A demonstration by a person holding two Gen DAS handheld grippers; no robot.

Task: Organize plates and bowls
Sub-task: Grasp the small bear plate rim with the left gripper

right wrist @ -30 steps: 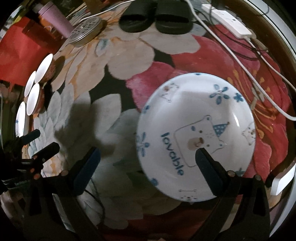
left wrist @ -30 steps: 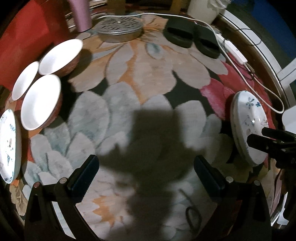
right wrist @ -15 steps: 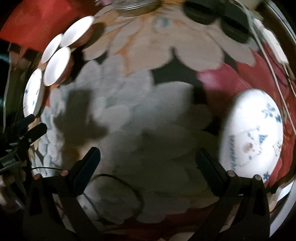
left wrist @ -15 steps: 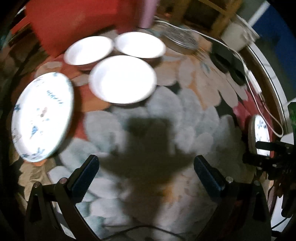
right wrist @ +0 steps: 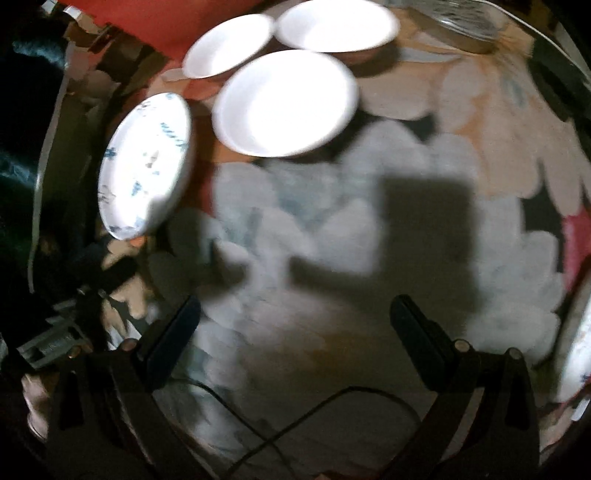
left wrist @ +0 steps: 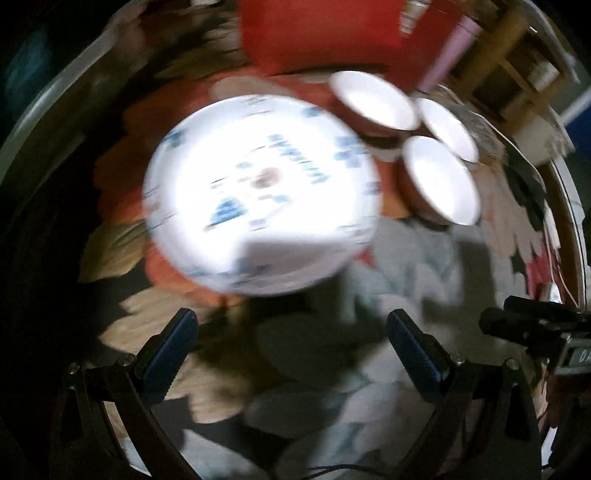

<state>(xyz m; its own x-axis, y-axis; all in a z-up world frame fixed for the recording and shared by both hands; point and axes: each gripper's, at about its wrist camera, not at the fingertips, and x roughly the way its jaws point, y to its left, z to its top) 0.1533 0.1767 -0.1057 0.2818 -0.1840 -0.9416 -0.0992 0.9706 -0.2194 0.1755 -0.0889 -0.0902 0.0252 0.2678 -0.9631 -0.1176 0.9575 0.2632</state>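
A white plate with blue print (left wrist: 258,195) lies on the floral rug, just ahead of my left gripper (left wrist: 291,354), which is open and empty. Three white bowls with brown outsides (left wrist: 439,177) cluster to the plate's right. In the right wrist view the same plate (right wrist: 144,166) sits at the left and the three bowls (right wrist: 284,103) lie ahead. My right gripper (right wrist: 295,343) is open and empty over the rug. A second printed plate (right wrist: 576,362) shows at the right edge. Both views are motion-blurred.
A red sheet (left wrist: 317,33) lies behind the bowls, with a pink cylinder (left wrist: 447,55) beside it. A round metal lid (right wrist: 461,22) sits at the far right. A black cable (right wrist: 314,413) runs over the floral rug (right wrist: 369,221) near my right gripper. A hand (right wrist: 125,291) holds the left gripper.
Both grippers swung left: the left plate has moved to centre in the left wrist view, and the bowls now lie ahead of the right gripper, the second plate slipping to its right edge.
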